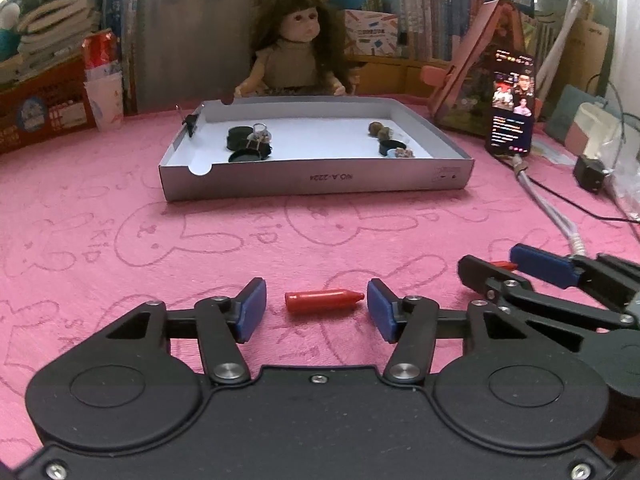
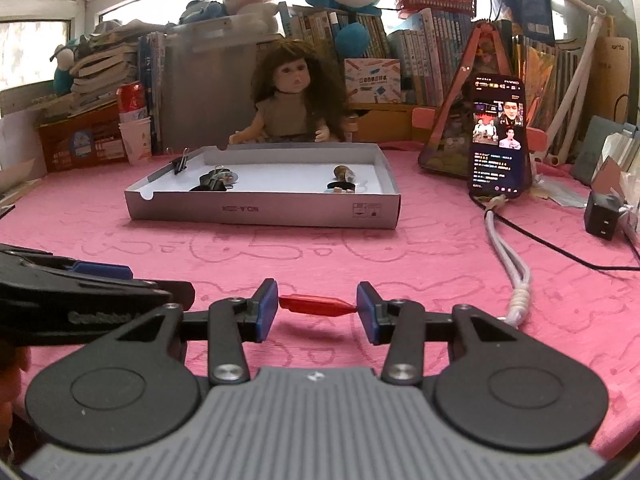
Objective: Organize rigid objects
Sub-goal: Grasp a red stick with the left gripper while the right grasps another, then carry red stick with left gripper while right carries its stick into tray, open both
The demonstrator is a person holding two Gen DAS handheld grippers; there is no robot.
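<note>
The box [image 1: 316, 178] contents can't really be made out, just dark lids and brownish lumps. One red cap [image 1: 323, 300] is seen between the left gripper's [image 1: 316, 312] parted jaws, untouched, on the pink cloth [image 1: 200, 240]; another red piece [image 2: 316, 305] is clamped end-to-end by the right gripper [image 2: 317, 312].

Before you, a pink bunny-print cloth [image 2: 440, 248] covers the table; behind it, crowded bookshelves [image 2: 400, 52] and bright windows [image 2: 36, 12] let daylight in.

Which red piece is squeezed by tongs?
The red piece in the right tongs, gripped end to end. The other red piece lies loose on the pink cloth between the open left tongs.
</note>
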